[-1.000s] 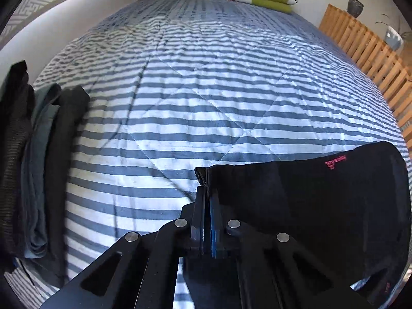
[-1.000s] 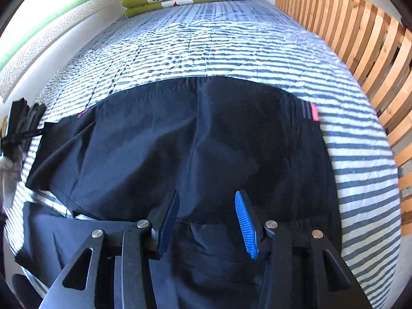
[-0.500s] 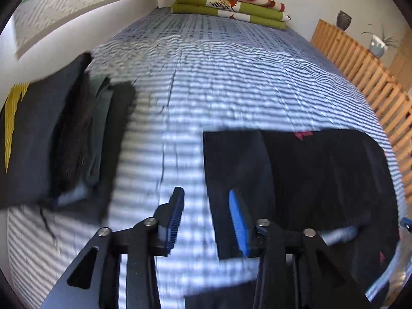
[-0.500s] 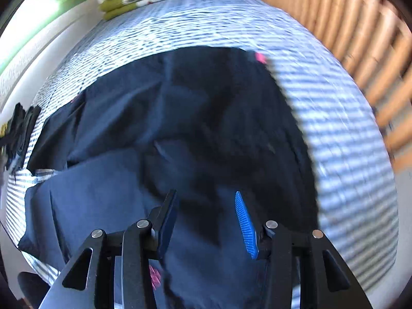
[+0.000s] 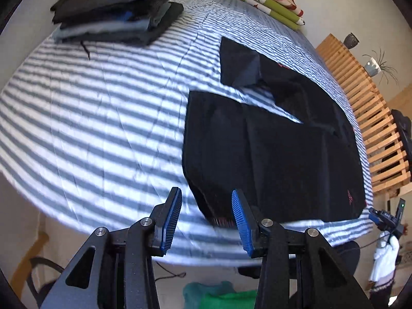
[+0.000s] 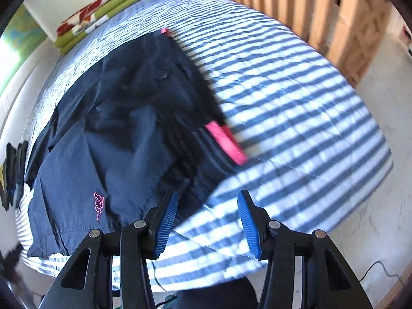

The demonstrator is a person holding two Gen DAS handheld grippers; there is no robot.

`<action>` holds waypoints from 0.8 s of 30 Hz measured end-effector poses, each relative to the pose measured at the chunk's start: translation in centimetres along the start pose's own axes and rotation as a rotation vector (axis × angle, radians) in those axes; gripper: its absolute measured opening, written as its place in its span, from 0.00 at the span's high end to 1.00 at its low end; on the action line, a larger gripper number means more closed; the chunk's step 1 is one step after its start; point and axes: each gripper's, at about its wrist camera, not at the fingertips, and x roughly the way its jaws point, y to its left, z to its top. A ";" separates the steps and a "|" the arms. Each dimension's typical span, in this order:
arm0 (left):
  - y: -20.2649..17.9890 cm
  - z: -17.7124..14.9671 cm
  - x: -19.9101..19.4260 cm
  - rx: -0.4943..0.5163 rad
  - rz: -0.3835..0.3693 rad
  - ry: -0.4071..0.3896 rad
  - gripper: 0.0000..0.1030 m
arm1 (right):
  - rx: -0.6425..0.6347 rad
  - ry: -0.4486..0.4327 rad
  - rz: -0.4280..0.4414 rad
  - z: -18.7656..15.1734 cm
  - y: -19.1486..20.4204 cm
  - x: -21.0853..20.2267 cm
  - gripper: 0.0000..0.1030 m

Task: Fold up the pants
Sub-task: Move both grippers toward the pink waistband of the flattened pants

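Observation:
Dark navy pants (image 5: 270,144) with small pink logos lie spread flat on the striped bed, both legs pointing left, a strip of bedding showing between them. My left gripper (image 5: 206,219) is open above the bed's near edge, just off the near leg's hem corner, holding nothing. In the right wrist view the same pants (image 6: 121,128) show a pink waistband tag (image 6: 226,141) and a pink logo (image 6: 99,204). My right gripper (image 6: 206,221) is open over the bed's near edge beside the waistband end, nothing between its fingers.
A stack of folded dark clothes (image 5: 116,10) sits at the bed's far left. Folded green and red blankets (image 5: 260,0) lie at the head. A wooden slatted rail (image 5: 368,118) runs along the far side. The blue-and-white striped bedspread (image 5: 90,118) spreads left of the pants.
The left gripper was shut on a pant leg one second ago; it has let go, opened and pulled back to the bed's edge. The right gripper, open throughout, drew back toward the waistband end.

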 end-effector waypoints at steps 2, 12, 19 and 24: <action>-0.3 -1.1 0.1 -0.009 -0.018 0.010 0.53 | 0.014 0.008 0.023 -0.3 -0.3 0.2 0.56; -2.5 -1.9 2.0 -0.015 -0.058 0.047 0.47 | 0.052 0.070 0.049 -0.6 0.2 3.6 0.56; -3.4 -2.2 2.8 0.013 -0.040 0.051 0.47 | 0.095 0.043 0.090 -0.8 0.7 4.0 0.50; -4.4 -2.6 1.9 0.111 0.008 0.026 0.47 | 0.086 0.055 0.118 -1.2 1.4 3.9 0.50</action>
